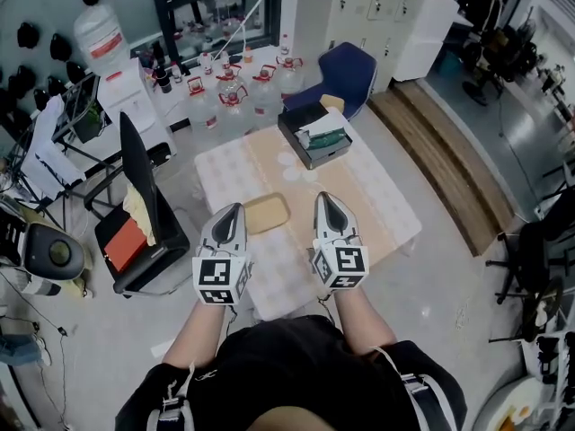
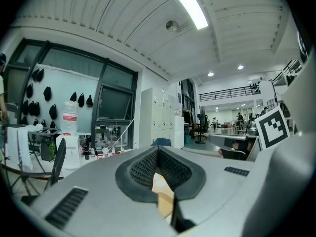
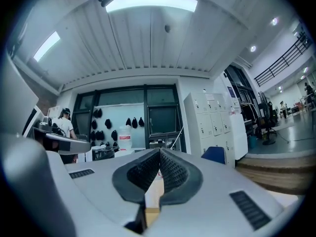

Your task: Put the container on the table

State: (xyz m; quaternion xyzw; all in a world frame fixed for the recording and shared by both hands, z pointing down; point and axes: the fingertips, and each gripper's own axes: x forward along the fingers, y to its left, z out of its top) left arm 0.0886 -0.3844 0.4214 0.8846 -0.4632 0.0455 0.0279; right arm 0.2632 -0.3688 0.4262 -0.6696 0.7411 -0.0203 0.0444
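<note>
A flat tan container (image 1: 266, 212) lies on the table (image 1: 377, 206), which has a pale checked cloth. In the head view it sits between my two grippers and just ahead of them. My left gripper (image 1: 235, 207) is held level above the table's near part, its tip at the container's left edge, jaws shut with nothing in them. My right gripper (image 1: 323, 197) hovers to the container's right, also shut and empty. In the left gripper view (image 2: 158, 149) and the right gripper view (image 3: 159, 152) the jaw tips meet, and only a tan sliver shows below them.
A black box (image 1: 314, 136) with green and white things stands at the table's far end. A blue chair (image 1: 347, 72) and several water jugs (image 1: 234, 92) are beyond it. A black chair (image 1: 135, 164) with red and yellow items stands left of the table. A wooden step (image 1: 445, 155) runs along the right.
</note>
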